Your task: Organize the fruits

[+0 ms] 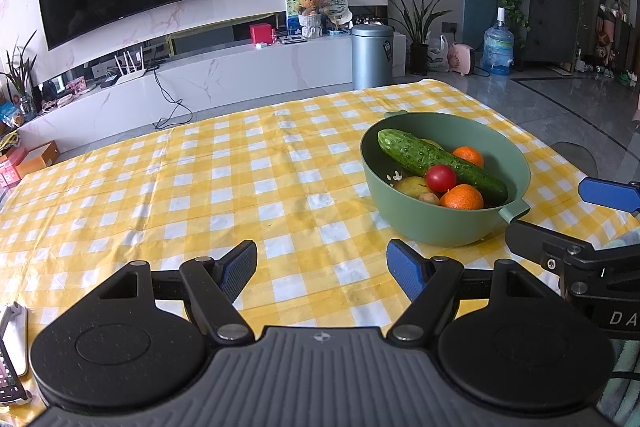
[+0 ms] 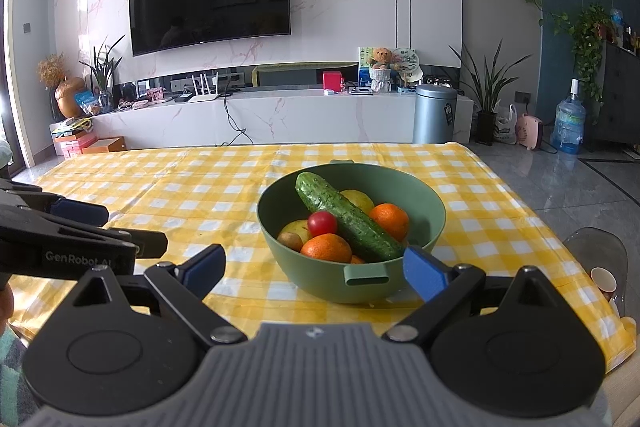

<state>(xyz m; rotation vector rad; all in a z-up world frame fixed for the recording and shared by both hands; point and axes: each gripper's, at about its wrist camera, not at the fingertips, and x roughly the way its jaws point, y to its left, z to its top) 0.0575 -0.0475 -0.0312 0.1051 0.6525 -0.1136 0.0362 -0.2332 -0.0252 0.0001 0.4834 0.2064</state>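
A green bowl stands on the yellow checked tablecloth; it also shows in the right wrist view. In it lie a cucumber, a red tomato, two oranges, a yellow fruit and a small brown fruit. My left gripper is open and empty, left of and nearer than the bowl. My right gripper is open and empty, just in front of the bowl's near handle. Each gripper shows at the edge of the other's view.
A white device lies at the table's near left corner. A glass chair back with a paper cup stands right of the table. Beyond the table are a TV console, a grey bin and plants.
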